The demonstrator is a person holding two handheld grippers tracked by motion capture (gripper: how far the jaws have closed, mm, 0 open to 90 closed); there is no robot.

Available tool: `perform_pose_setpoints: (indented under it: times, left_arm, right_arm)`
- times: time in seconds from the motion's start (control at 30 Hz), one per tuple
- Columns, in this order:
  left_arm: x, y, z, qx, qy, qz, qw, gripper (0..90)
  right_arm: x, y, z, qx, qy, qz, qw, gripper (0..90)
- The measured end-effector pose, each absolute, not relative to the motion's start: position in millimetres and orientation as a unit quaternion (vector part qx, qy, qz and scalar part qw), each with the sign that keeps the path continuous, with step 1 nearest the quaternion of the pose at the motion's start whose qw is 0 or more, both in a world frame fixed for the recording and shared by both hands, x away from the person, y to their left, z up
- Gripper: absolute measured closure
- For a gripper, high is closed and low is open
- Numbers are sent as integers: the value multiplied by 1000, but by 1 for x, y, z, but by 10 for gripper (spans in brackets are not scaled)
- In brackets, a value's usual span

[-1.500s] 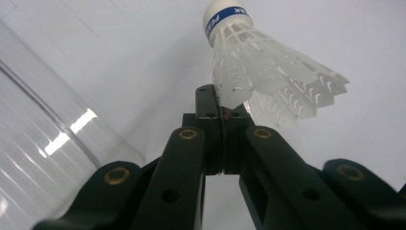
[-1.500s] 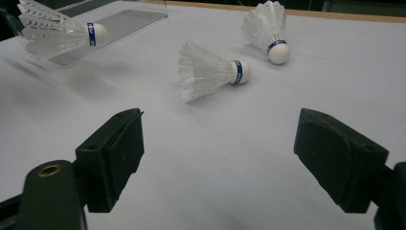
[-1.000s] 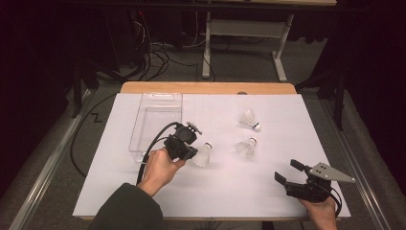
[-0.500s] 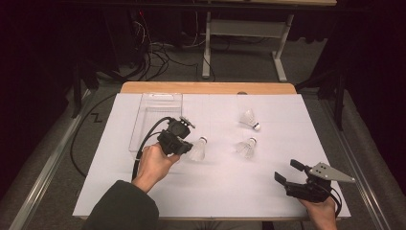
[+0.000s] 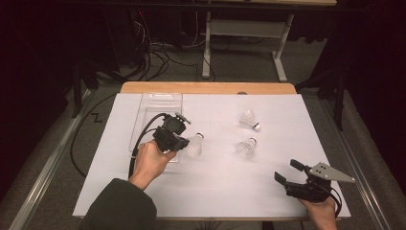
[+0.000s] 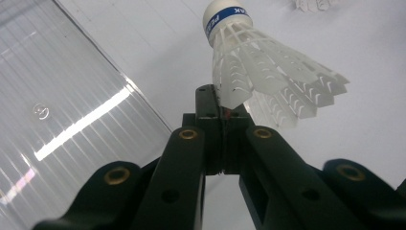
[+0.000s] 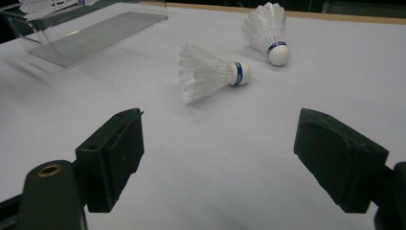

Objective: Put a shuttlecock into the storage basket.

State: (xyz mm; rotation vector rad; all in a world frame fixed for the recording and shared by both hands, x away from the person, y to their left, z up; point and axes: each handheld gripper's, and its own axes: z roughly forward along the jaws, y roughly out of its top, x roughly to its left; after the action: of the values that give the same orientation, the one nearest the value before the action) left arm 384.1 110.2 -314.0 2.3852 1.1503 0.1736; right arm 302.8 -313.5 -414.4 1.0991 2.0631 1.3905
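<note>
held shuttlecock [image 6: 268, 72]: white feathers, white cork cap, blue band with white lettering
left tool [image 5: 173, 135]: black, with brass-coloured screw heads
right tool [image 5: 294, 179]: black, grey plate on top
two loose shuttlecocks [image 7: 210, 72] [image 7: 268, 28]: white, each with a blue band below the cork
tray [image 5: 148, 115]: clear plastic, fine ribbed lines
worktop [image 5: 215, 187]: white sheet, light wood strip at the far edge
sleeve [image 5: 117, 208]: dark olive green
</note>
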Motion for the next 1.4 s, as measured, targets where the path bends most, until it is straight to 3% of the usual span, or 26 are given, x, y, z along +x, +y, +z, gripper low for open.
perform_pose_setpoints:
  times: [1.4]
  left_arm:
    - [396,143,-300,855,452,85,241,895]
  right_arm:
    - [303,-314,-414,396,740,501,209,184]
